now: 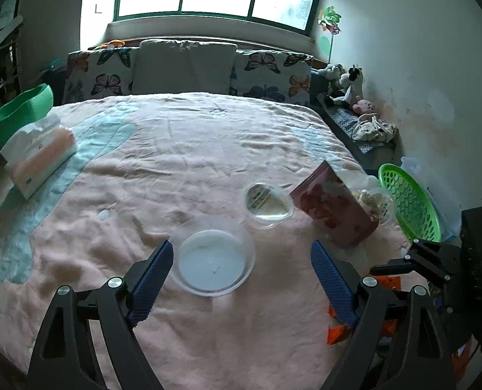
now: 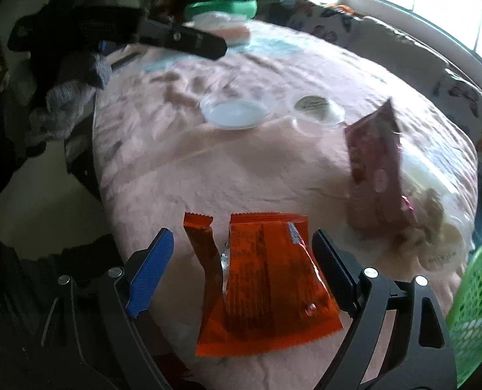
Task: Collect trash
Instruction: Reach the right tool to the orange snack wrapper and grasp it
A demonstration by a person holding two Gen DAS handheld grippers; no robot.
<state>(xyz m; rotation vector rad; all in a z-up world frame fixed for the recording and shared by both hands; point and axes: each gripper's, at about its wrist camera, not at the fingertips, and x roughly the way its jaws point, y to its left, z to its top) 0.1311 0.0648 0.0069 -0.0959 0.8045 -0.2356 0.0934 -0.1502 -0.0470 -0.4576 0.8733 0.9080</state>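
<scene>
My left gripper (image 1: 242, 250) is open, its blue pads on either side of a clear round container (image 1: 213, 261) with a white inside, not touching it. Beyond it lie a clear labelled lid (image 1: 268, 204) and a maroon snack bag (image 1: 335, 208). My right gripper (image 2: 242, 240) hangs open over a torn orange wrapper (image 2: 267, 282) that lies flat on the pink blanket (image 2: 182, 175) between its fingers, apart from the pads. The round container (image 2: 237, 112), lid (image 2: 319, 107) and maroon bag (image 2: 374, 169) lie farther back. The orange wrapper (image 1: 338, 331) shows partly behind the left gripper's right finger.
A green mesh basket (image 1: 410, 204) (image 2: 475, 308) stands at the bed's right edge beside a clear bag of crumpled paper (image 1: 374, 201). A tissue pack (image 1: 41, 154) and a green basin (image 1: 16, 113) are at the far left. Pillows and soft toys line the headboard.
</scene>
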